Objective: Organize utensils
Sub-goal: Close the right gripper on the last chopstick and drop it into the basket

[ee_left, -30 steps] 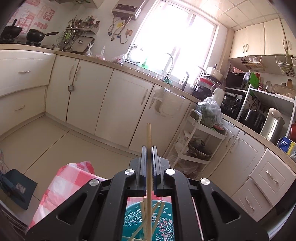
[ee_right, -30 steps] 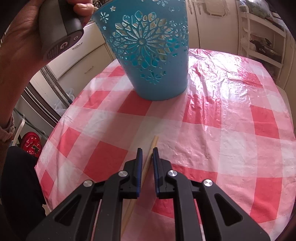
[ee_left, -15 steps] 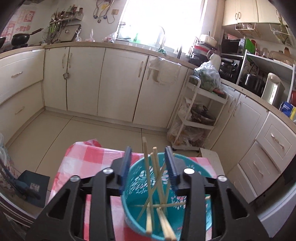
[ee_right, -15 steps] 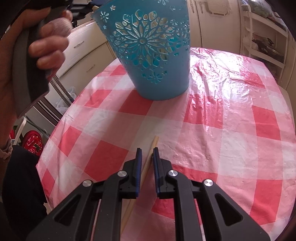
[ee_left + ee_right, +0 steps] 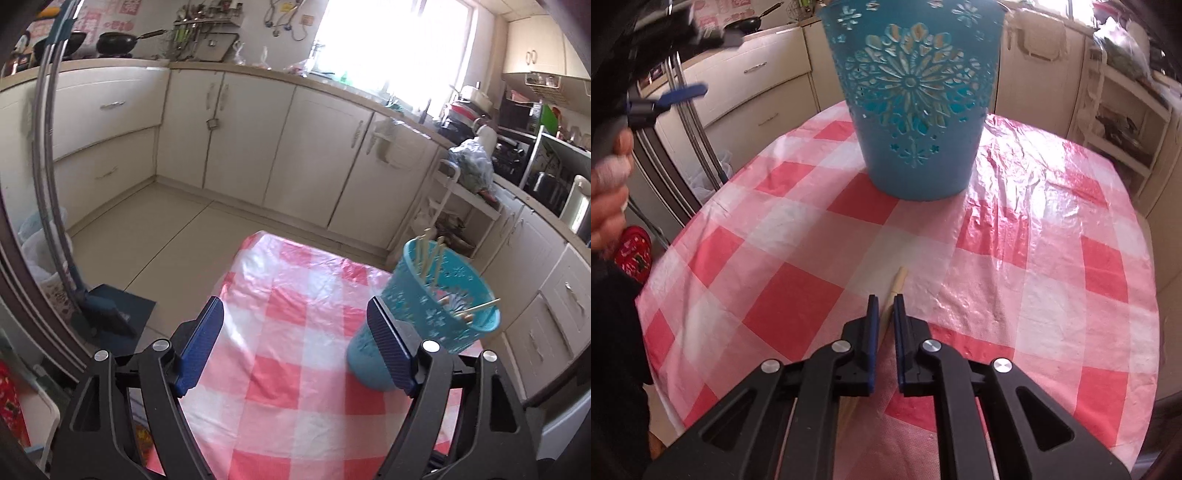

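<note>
A teal cut-out basket (image 5: pixel 436 314) holding several wooden chopsticks (image 5: pixel 424 254) stands on the red-and-white checked tablecloth (image 5: pixel 295 354). My left gripper (image 5: pixel 293 306) hangs over the cloth to the left of the basket, its jaws opening wide with nothing between them. The right wrist view shows the basket (image 5: pixel 912 110) straight ahead. There my right gripper (image 5: pixel 886 299) is shut on a single chopstick (image 5: pixel 899 277) that lies on the cloth (image 5: pixel 1034 280). At the upper left of that view the left gripper's blue fingers (image 5: pixel 683 92) show blurred, above a person's hand (image 5: pixel 609 184).
Cream kitchen cabinets (image 5: pixel 240 129) ring the room. A white shelf trolley (image 5: pixel 454 206) stands behind the basket. On the floor to the left of the table lie a dark dustpan (image 5: pixel 110 310) and a long metal handle (image 5: pixel 44 147). The table's edge (image 5: pixel 683 240) curves down on the left.
The left gripper let its chopstick go into the basket, opened wide and swung away to the basket's left. The right jaws closed tighter on the chopstick on the cloth.
</note>
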Tool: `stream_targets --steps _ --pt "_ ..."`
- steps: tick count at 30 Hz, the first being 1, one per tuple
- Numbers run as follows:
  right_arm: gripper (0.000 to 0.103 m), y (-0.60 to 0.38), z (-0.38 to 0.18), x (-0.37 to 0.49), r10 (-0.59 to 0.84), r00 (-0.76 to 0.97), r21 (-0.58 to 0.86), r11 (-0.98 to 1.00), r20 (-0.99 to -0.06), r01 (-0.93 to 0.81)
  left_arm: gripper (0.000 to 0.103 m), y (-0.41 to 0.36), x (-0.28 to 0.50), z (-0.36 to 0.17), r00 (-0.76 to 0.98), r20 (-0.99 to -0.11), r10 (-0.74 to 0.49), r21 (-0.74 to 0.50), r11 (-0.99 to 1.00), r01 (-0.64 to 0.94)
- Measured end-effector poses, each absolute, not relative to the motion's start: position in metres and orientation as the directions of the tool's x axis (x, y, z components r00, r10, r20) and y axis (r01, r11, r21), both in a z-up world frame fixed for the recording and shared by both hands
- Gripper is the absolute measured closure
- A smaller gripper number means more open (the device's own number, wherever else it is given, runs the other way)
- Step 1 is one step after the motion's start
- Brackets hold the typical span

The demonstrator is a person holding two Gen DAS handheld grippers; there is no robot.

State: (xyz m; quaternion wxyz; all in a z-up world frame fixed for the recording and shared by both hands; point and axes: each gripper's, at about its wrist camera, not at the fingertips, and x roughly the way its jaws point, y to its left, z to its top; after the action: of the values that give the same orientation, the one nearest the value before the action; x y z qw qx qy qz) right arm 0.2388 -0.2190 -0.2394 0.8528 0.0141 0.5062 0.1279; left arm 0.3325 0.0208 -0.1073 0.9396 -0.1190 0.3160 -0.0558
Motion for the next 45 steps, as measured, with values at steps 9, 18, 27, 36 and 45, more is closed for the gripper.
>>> stream_targets --steps 9,18,27,36,45 --pt "0.098 -0.274 -0.151 0.236 0.554 0.574 0.568 0.803 -0.602 -0.180 0.027 0.036 0.336 -0.120 0.769 -0.620 -0.155 -0.273 0.962 -0.027" --pt "0.099 -0.283 -0.041 0.278 0.599 0.695 0.573 0.754 -0.399 -0.321 0.027 0.028 0.342 -0.121 0.758 -0.627 -0.178 -0.290 0.957 -0.016" --pt "0.101 -0.279 -0.042 0.302 0.573 0.694 0.538 0.784 -0.436 -0.310 0.027 0.031 0.347 -0.126 0.742 -0.640 -0.200 -0.328 0.944 -0.029" --pt "0.046 -0.264 -0.133 0.293 0.436 0.560 0.426 0.891 -0.705 -0.158 0.027 0.028 0.350 -0.131 0.720 -0.663 -0.206 -0.325 0.945 -0.029" --pt "0.055 -0.229 -0.115 0.271 0.242 0.783 0.204 0.968 -0.573 -0.150 0.027 0.026 0.353 -0.134 0.705 -0.674 -0.220 -0.329 0.944 -0.021"
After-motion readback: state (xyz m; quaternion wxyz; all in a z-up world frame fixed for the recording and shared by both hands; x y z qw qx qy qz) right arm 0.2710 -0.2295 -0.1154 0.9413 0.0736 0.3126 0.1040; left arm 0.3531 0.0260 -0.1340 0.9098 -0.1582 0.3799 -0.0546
